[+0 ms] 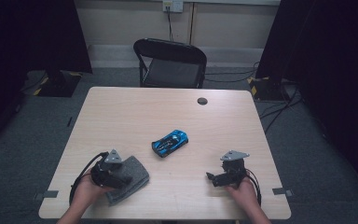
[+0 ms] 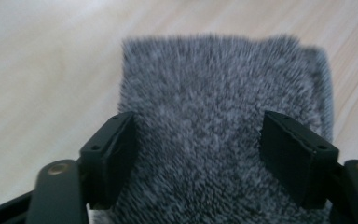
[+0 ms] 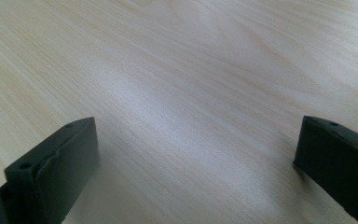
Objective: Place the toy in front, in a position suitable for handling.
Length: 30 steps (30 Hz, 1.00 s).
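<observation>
Now the left gripper (image 2: 198,154) straddles the grey cloth (image 2: 219,102), jaws apart and not yet pinching; next, I judge, it must squeeze the fabric.

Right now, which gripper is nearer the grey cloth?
Left. The left gripper sits over the grey cloth, jaws astride it; the right gripper rests apart over bare table.

A blue toy car (image 1: 170,143) lies on the worktop (image 1: 121,116) ahead of both pairs of jaws, between them and well apart from each. A dark round cap (image 1: 202,101) sits farther ahead, and a black folding chair (image 1: 170,63) stands beyond the far edge.
</observation>
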Each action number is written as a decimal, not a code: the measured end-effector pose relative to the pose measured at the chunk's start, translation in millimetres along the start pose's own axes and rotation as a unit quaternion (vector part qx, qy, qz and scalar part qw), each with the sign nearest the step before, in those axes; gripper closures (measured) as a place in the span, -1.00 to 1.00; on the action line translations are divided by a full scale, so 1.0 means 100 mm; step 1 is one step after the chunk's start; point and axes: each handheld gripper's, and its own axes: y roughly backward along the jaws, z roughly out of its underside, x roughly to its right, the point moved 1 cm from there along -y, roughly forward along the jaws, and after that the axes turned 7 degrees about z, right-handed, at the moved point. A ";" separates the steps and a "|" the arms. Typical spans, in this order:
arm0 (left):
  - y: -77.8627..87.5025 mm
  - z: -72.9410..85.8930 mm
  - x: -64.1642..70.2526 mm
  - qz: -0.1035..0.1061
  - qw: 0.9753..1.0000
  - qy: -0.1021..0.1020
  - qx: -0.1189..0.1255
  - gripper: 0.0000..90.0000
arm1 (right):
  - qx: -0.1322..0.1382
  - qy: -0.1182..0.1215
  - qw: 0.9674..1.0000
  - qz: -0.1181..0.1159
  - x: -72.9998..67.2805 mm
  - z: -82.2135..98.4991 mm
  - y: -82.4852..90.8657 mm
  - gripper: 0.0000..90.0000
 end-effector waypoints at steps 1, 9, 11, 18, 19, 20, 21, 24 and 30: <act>0.00 0.00 0.00 0.003 1.000 -0.004 -0.001 -0.34 | 0.000 0.000 1.000 0.000 0.00 0.00 0.00 -1.00; -0.01 -0.01 0.04 0.041 0.999 -0.016 0.003 0.51 | 0.000 0.000 1.000 0.000 0.00 0.00 0.00 -1.00; -0.02 -0.03 0.06 0.035 0.999 -0.021 -0.001 0.57 | 0.000 0.000 1.000 0.000 0.00 0.00 0.00 -1.00; -0.01 -0.05 0.11 0.025 0.999 -0.021 0.003 0.68 | 0.000 -0.001 1.000 0.000 0.00 0.00 0.00 -1.00; -0.01 -0.05 0.11 0.025 0.999 -0.021 0.004 0.68 | 0.000 -0.001 1.000 0.000 0.00 0.00 0.00 -1.00; -0.01 -0.06 0.12 0.027 0.999 -0.020 0.005 0.68 | 0.000 -0.001 1.000 0.000 0.00 0.00 0.00 -1.00; -0.01 -0.08 0.13 0.030 0.999 -0.021 0.009 0.68 | 0.000 -0.001 1.000 0.000 0.00 0.00 0.00 -1.00; -0.01 -0.15 0.18 0.041 0.999 -0.026 0.018 0.68 | 0.000 -0.001 1.000 0.000 0.00 0.00 0.00 -1.00; -0.14 -0.36 0.32 0.077 0.995 -0.052 0.016 0.68 | 0.000 -0.002 1.000 0.001 0.00 0.00 0.00 -1.00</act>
